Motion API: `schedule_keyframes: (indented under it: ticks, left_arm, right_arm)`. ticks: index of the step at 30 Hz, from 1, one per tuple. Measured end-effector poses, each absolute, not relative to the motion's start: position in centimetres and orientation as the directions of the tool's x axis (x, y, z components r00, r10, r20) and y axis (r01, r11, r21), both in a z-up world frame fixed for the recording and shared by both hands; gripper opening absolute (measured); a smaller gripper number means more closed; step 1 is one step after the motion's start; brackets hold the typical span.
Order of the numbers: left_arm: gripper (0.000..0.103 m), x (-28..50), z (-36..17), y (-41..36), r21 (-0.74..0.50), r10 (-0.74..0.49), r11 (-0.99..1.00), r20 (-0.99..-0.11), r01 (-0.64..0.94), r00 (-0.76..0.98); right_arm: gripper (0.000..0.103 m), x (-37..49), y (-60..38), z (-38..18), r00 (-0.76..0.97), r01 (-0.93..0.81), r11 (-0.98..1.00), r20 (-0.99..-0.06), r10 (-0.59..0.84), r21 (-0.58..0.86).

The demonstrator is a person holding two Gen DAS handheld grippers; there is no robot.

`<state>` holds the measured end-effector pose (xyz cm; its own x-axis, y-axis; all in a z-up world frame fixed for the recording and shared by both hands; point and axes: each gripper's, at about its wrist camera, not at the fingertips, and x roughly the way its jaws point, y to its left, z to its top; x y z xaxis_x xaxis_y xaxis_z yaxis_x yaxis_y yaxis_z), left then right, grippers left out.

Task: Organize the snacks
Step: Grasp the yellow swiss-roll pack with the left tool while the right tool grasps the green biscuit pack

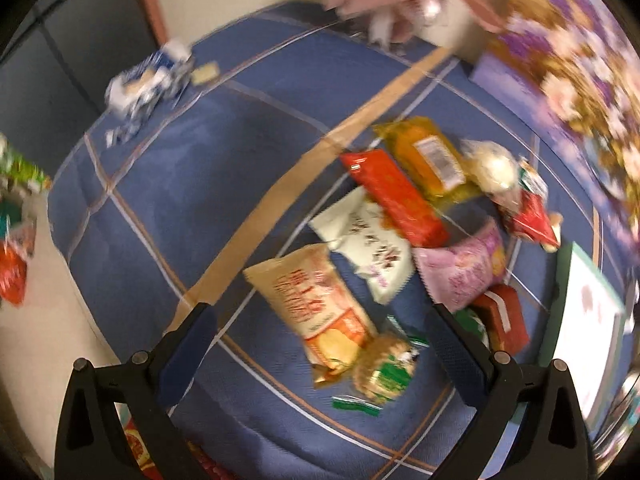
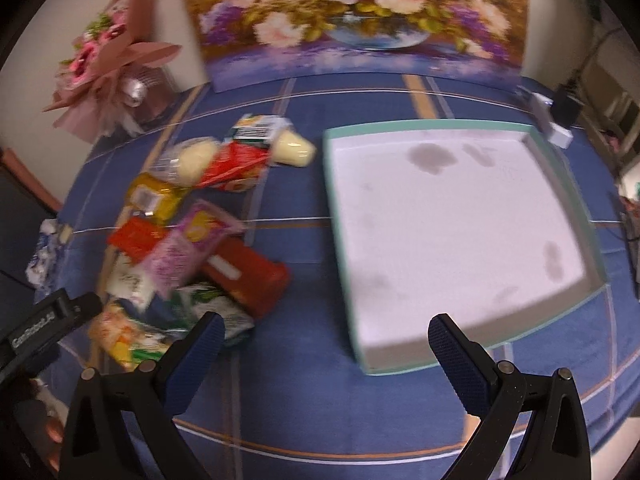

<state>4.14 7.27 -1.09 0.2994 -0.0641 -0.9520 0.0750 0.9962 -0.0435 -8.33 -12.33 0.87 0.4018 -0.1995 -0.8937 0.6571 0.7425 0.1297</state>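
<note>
On the blue checked counter [image 2: 304,400] the big white box with the teal rim [image 2: 560,316] sits empty and open-side-up on the right, presumably the landing spot, with the snack pile [image 2: 192,240] heaped just beside it on the left, nothing sorted yet. Both grippers hang over the scene with jaws spread wide and holding nothing, right gripper [image 2: 325,344] between pile and box, left gripper [image 1: 325,334] over the pile's near end. Closest to the left jaws is the beige cracker packet [image 1: 312,300], lying flat with its long axis running diagonally between them, so I'd guess it's grabbed first.
</note>
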Motion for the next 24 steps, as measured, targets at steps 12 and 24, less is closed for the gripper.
schedule_keyframes:
  ticks: [12, 24]
  left_arm:
    - [0.103, 6.2, -5.1, 11.1, -0.134, -0.121, 0.988, -0.981, -0.073, 0.152]
    - [0.089, 7.7, -7.8, 9.9, -0.161, -0.157, 0.986, -0.983, -0.047, 0.092]
  right_arm:
    - [0.103, -3.9, -8.1, -1.6, 0.424, 0.508, 0.846, -0.902, -0.084, 0.160]
    - [0.076, -1.5, -6.8, -3.7, 0.405, 0.472, 0.861, -0.914, -0.022, 0.188]
